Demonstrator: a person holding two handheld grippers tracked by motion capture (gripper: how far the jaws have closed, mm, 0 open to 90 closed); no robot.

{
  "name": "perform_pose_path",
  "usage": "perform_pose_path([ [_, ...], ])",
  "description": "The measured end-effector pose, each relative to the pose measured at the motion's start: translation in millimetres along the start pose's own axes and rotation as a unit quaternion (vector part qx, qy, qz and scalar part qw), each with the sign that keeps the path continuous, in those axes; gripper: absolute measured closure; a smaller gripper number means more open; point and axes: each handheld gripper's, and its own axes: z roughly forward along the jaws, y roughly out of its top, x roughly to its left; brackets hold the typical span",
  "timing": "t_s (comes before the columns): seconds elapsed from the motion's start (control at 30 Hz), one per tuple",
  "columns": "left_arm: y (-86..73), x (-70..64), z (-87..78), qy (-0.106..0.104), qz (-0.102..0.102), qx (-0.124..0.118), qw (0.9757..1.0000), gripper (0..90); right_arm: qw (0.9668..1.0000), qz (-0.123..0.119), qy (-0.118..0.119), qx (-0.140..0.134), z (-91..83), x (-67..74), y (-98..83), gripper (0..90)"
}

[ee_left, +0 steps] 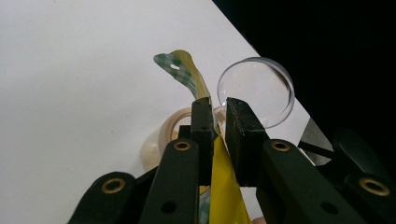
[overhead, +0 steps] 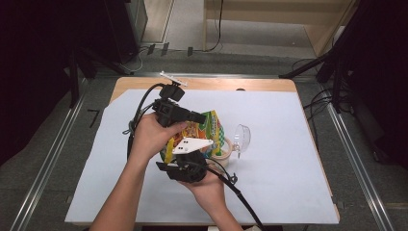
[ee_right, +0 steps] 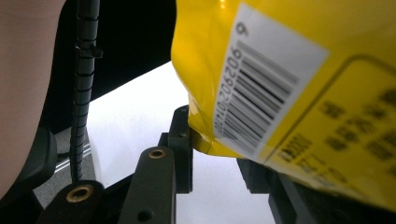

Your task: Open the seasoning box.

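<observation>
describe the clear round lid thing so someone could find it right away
On the white sheet covering the wooden table, look just right of the yellow snack bag held by both tools. There a clear round plastic lid stands tilted on edge beside a small beige bowl. It is the one see-through thing among its coloured neighbours.

Behind the left gripper's fingers (ee_left: 205,126), the round beige bowl (ee_left: 173,125) is mostly hidden, and the crinkled yellow plastic snack bag (ee_left: 224,186) runs off the frame's bottom. Beside the right gripper's fingers (ee_right: 184,140), that bag's printed text is blurred; its bulk covers the far finger and overruns the frame's top and right edges.
</observation>
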Motion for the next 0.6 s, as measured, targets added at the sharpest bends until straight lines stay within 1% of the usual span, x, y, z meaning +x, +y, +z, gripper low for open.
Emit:
perform_pose_path([
  [0.53,0.0,-1.7,0.0,0.001,0.004,0.002,1.0000,82.0,1.0000,0.001,0.000,-0.003,0.1,-0.3,-0.8,70.9],
  [0.6,0.0,-2.3,0.3,-0.003,0.005,0.003,1.0000,81.9,1.0000,0.001,0.001,-0.004,0.2,-0.6,-1.1,71.0],
])
